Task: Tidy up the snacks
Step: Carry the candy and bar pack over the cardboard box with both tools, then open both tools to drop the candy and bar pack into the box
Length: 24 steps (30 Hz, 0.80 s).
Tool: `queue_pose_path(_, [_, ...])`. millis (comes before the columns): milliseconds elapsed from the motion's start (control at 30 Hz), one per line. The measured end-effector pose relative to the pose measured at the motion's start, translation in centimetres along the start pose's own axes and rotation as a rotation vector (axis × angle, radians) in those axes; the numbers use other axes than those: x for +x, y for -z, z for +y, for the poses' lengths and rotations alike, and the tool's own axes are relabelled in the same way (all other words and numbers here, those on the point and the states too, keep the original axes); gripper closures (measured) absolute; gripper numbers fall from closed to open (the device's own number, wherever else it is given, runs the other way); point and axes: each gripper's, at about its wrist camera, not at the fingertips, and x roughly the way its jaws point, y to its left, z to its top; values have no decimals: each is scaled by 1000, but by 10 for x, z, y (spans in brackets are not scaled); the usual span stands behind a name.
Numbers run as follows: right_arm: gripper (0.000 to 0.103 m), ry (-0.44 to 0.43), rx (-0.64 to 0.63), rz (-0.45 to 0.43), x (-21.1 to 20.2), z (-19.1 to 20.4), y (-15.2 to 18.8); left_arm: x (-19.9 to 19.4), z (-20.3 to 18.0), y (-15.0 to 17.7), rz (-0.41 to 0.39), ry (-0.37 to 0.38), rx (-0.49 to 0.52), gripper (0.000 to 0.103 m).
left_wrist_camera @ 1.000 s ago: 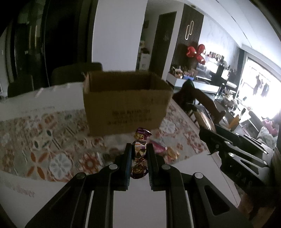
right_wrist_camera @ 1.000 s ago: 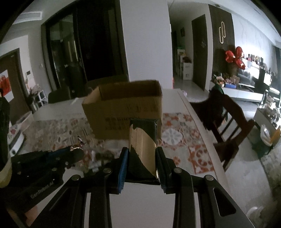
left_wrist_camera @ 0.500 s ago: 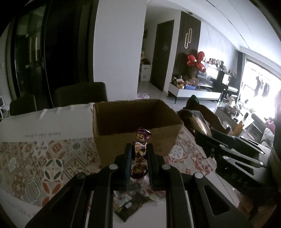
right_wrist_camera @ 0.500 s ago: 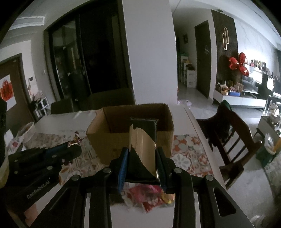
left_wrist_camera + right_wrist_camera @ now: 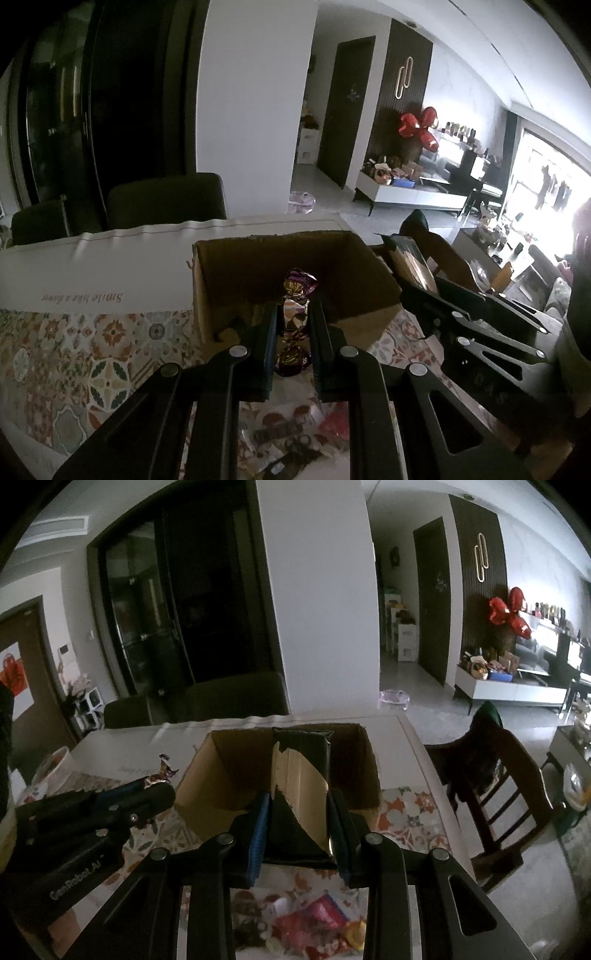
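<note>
An open cardboard box [image 5: 369, 325] [image 5: 371, 753] stands on the patterned tablecloth. My left gripper [image 5: 291, 314] is shut on a purple-and-gold wrapped candy [image 5: 297, 288], held over the box's near edge. My right gripper [image 5: 297, 805] is shut on a dark snack packet [image 5: 301, 771] with a pale panel, also held over the near wall of the box. Each gripper shows in the other's view: the right one [image 5: 480, 325] to the right of the box, the left one [image 5: 96, 812] to its left. Loose snacks [image 5: 314, 919] [image 5: 291, 439] lie on the table below the grippers.
The tablecloth [image 5: 92, 350] covers the table, with a white strip [image 5: 110, 266] behind the box. A patterned bowl [image 5: 50, 771] sits at the far left. Dark chairs [image 5: 166, 201] stand behind the table, and a wooden chair [image 5: 498, 775] is at its right side.
Both grippers have risen and moved toward the box with their snacks. The box now shows from above, its inside visible, and the loose snacks lie below the fingers.
</note>
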Motion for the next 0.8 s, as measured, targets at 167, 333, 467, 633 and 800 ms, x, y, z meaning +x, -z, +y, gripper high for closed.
queue_pose_path(167, [71, -9, -1, 28, 25, -4, -14, 26, 4, -17, 21, -18, 1, 86])
queue_pose_path(333, [71, -18, 5, 64, 55, -10, -23, 54, 9, -29, 56, -24, 9, 86])
queue_pose_path(467, [71, -20, 9, 91, 74, -15, -26, 73, 11, -34, 86, -28, 15, 86])
queue_pose_path(633, [71, -21, 16, 117, 92, -18, -28, 87, 10, -36, 110, -12, 55, 86])
queue_pose_path(800, [70, -25, 22, 135, 102, -19, -27, 89, 12, -35, 98, -47, 59, 82])
